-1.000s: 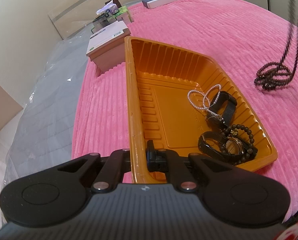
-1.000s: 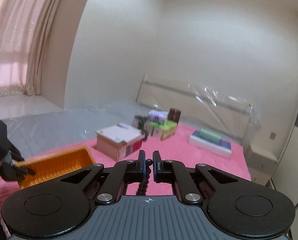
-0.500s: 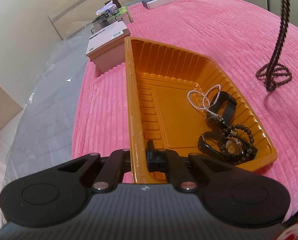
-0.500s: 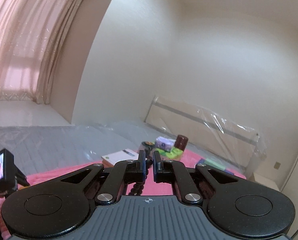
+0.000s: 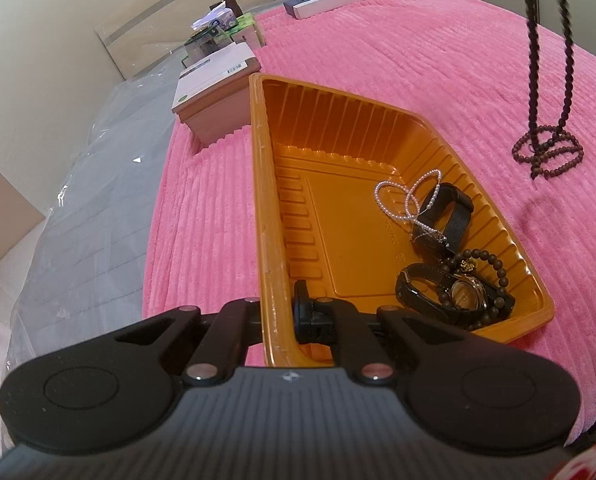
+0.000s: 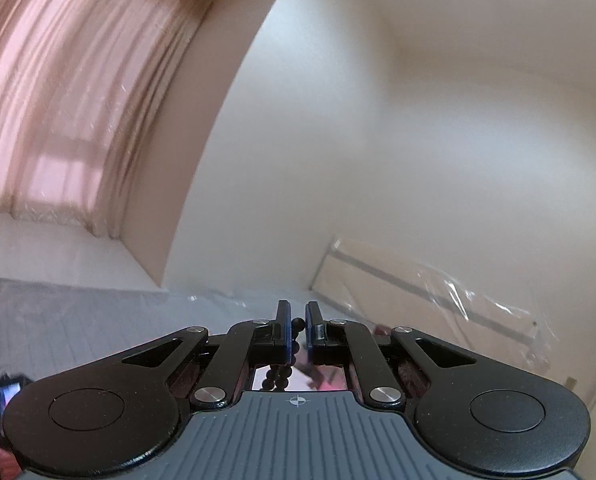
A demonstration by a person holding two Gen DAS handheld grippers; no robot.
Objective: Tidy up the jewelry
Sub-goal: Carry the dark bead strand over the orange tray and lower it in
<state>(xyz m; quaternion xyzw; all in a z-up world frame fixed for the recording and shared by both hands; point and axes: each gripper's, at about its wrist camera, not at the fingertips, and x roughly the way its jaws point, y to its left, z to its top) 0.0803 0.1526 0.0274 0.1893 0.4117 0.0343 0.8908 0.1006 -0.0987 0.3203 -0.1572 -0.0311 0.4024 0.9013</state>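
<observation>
The right gripper (image 6: 296, 322) is pinching the dark bead necklace (image 5: 548, 151), which is hanging straight down below it. The orange tray (image 5: 263, 208) is lying off to its left, where the left gripper (image 5: 278, 308) is clamping the rim.

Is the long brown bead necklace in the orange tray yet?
Out. The bead necklace dangles over the pink blanket, beside the orange tray.

Both tools clamped: left tool (image 5: 279, 312), right tool (image 6: 296, 322).
</observation>
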